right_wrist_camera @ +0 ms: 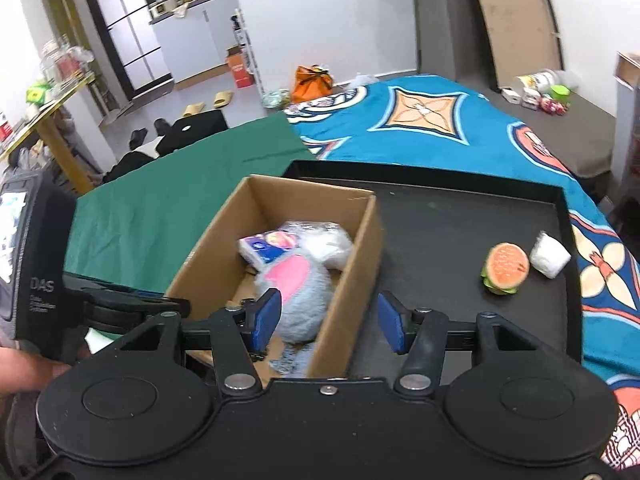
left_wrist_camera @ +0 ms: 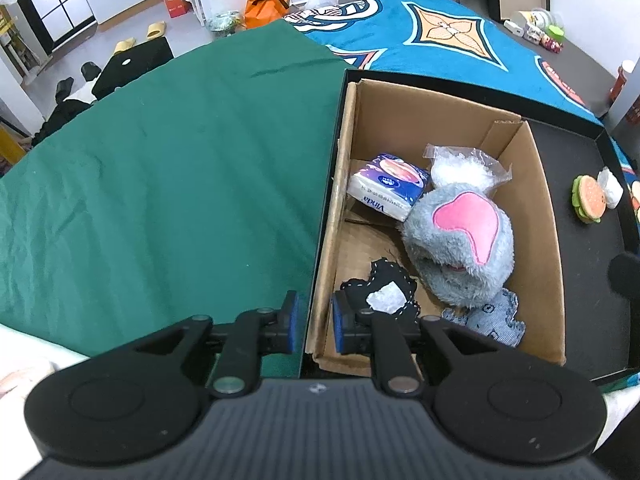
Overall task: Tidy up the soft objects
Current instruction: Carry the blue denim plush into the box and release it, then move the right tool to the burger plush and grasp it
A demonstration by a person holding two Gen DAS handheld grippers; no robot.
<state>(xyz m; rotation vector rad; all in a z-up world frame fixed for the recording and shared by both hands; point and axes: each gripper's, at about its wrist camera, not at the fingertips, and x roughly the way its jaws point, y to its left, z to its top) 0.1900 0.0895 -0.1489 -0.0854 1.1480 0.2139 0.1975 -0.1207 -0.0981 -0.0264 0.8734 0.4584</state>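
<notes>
Room: bedroom floor with a green cloth [left_wrist_camera: 160, 168] and a blue patterned blanket [right_wrist_camera: 460, 132] spread out.
Tray: a black tray [right_wrist_camera: 460, 216] lies on them, and the cardboard box [right_wrist_camera: 360, 280] sits at its left end.
In the box: a grey plush toy [left_wrist_camera: 460, 248], a tissue pack [left_wrist_camera: 386, 186], a clear bag of white fluff [left_wrist_camera: 464, 168], a black cloth piece [left_wrist_camera: 384, 284] and a small denim piece [left_wrist_camera: 492, 316].
Still out: the burger toy [right_wrist_camera: 506, 268] and the white soft roll [right_wrist_camera: 550, 258], touching each other, well to the right of the box on the tray.
Right gripper [right_wrist_camera: 328, 322]: fingers wide apart, holding nothing, hanging over the box's right wall.
Left gripper [left_wrist_camera: 314, 320]: fingers partly apart, holding nothing, over the box's left wall.
Nearer hand: the right one, I think. The burger toy is ahead of it and to its right.
Next move: probably swing right, away from the box, toward the burger toy.
</notes>
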